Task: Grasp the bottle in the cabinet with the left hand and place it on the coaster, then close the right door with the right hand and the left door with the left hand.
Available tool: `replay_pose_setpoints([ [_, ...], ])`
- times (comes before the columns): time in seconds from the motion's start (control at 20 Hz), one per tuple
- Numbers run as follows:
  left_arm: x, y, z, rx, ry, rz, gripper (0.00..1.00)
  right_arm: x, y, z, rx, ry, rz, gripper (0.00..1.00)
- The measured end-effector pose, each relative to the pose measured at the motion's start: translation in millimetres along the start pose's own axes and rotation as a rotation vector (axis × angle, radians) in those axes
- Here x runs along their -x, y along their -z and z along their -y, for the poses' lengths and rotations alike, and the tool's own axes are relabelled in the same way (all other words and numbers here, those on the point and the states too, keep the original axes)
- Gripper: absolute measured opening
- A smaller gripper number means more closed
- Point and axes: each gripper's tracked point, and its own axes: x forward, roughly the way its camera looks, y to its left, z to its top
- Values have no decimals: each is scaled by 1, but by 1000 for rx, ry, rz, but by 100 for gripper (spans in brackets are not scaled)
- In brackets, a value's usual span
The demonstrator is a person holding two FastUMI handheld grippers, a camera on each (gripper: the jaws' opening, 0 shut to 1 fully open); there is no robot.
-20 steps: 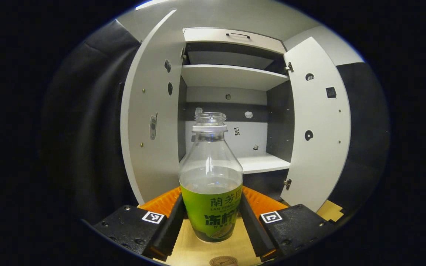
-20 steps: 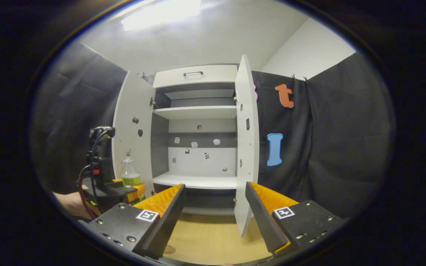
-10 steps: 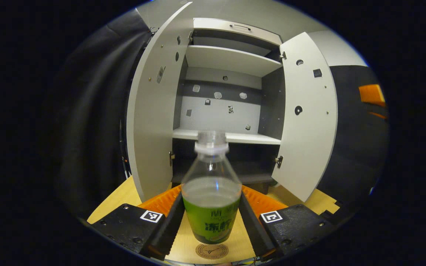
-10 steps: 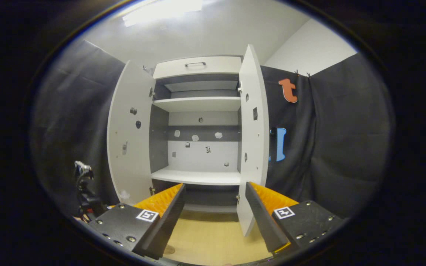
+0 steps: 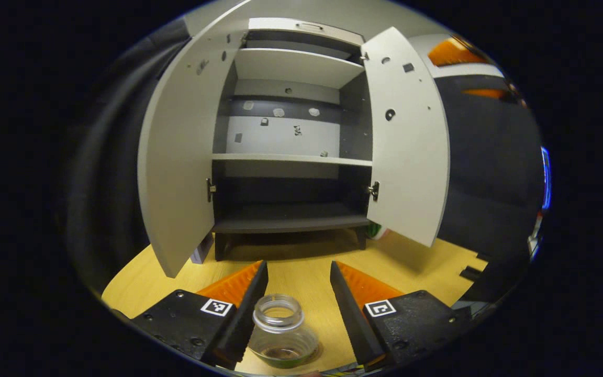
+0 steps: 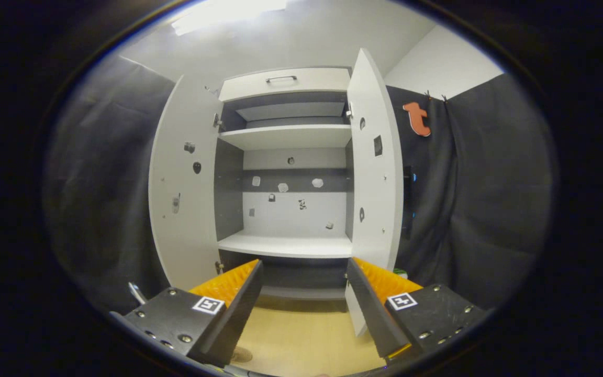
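Down has come the bottle (image 5: 279,335), now standing on the counter (image 5: 301,267) (coaster hidden beneath) between the spread left tool (image 5: 298,293); lift straight up, clear of its neck.

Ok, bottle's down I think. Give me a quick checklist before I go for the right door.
1. Left gripper released: ok, fingers spread apart, clear of the bottle.
2. Bottle upright: ok, its open neck faces up.
3. Bottle on the coaster: cannot tell, its base hides what lies under it.
4. Right gripper ready: ok, open and holding nothing.
5. Right door reachable: ok, wide open just ahead of the right gripper.
6. Left door: open, to be closed after.
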Motion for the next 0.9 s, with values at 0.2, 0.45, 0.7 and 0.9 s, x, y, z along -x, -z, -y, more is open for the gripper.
replay_pose_setpoints([
  [0.2,2,11,4,100,34,-6,78,-6,3,14,-33,27,-10,98],
  [0.45,4,1,8,63,70,-6,77,-2,22,30,-39,65,-49,98],
  [0.7,6,1,3,18,64,-42,81,6,30,51,-48,97,-49,98],
  [0.9,11,-13,-2,12,48,-59,80,19,30,73,-56,132,-38,98],
])
